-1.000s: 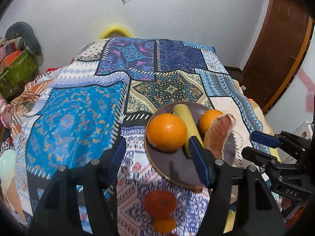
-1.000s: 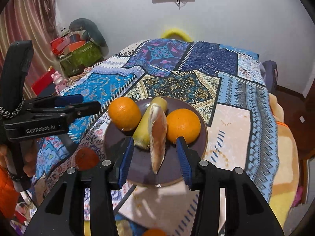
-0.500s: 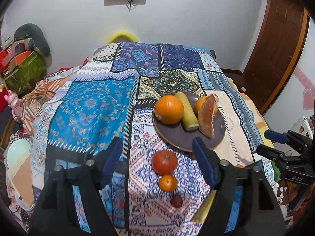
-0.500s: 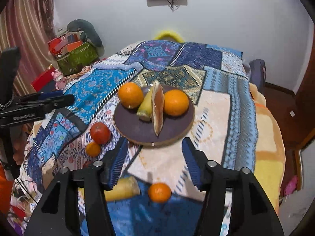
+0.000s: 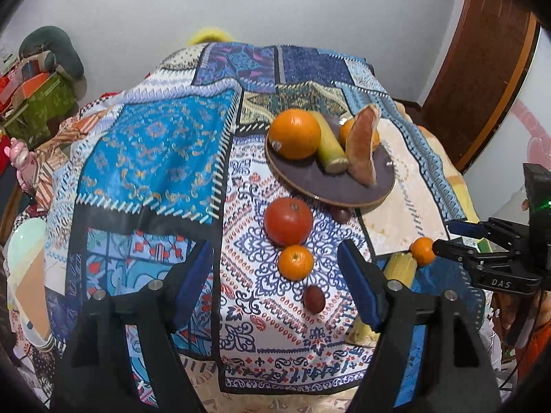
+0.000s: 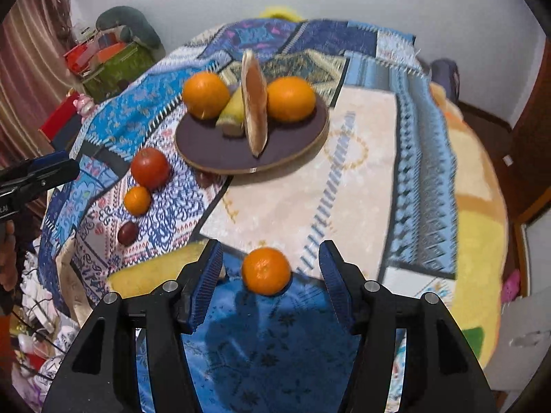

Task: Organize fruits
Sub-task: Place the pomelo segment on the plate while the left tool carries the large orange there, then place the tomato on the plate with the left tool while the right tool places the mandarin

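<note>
Both claws stand empty. From the left wrist, the left gripper (image 5: pixel 275 285) gapes wide above a small orange (image 5: pixel 295 262) and a dark plum-like fruit (image 5: pixel 313 298), a tomato (image 5: pixel 288 221) just beyond, the plate (image 5: pixel 365 189) already loaded. From the right wrist, the right gripper (image 6: pixel 270 282), jaws parted, frames a mandarin (image 6: pixel 266 270), untouched, apparently on soft bedding. A closing pad could nudge it, rolling it away.
</note>
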### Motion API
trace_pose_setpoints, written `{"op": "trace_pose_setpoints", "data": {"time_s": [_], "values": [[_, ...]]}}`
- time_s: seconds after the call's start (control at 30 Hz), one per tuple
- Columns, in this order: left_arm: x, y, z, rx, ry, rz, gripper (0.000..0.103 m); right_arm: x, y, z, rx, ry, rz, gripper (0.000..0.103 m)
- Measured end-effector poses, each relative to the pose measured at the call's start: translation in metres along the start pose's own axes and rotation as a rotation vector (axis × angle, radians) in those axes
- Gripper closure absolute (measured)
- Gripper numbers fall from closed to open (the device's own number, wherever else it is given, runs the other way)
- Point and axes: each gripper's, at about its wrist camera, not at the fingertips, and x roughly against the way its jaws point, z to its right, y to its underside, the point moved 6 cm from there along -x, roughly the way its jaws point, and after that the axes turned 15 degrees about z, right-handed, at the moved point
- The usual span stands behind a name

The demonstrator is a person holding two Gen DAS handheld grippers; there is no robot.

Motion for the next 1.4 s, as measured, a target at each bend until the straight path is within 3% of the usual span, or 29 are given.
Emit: {"op": "trace_pose_setpoints", "data": {"time_s": [0.23, 0.4, 0.7, 0.87, 1.07, 1.2, 1.4], "values": [[-0.018, 0.010, -0.003, 0.021, -0.007, -0.024, 0.022, -0.021, 0.020, 0.002, -0.021, -0.017, -0.073, 0.050], [-0.033, 0.011, 0.001, -0.009, -0.015, -0.029, 0.022, -0.029, 0.030, 0.001, -0.041, -0.051, -0.107, 0.066], [-0.067, 0.014, 0.009, 0.005, 0.026, -0.088, 0.022, -0.021, 0.025, 0.009, -0.082, -0.077, -0.057, 0.067], [-0.080, 0.013, 0.014, -0.041, 0.018, -0.094, 0.022, -0.020, 0.014, 0.015, -0.078, -0.068, -0.026, 0.067], [-0.092, 0.013, 0.017, -0.037, 0.035, -0.116, 0.037, -0.021, 0.004, 0.016, -0.067, -0.067, -0.001, 0.067], [-0.098, 0.015, 0.014, -0.030, 0.022, -0.126, 0.053, -0.023, -0.003, 0.018, -0.059, -0.067, 0.014, 0.067], [-0.095, 0.013, 0.013, -0.024, 0.034, -0.120, 0.055, -0.025, -0.013, 0.018, -0.051, -0.067, 0.036, 0.067]]}}
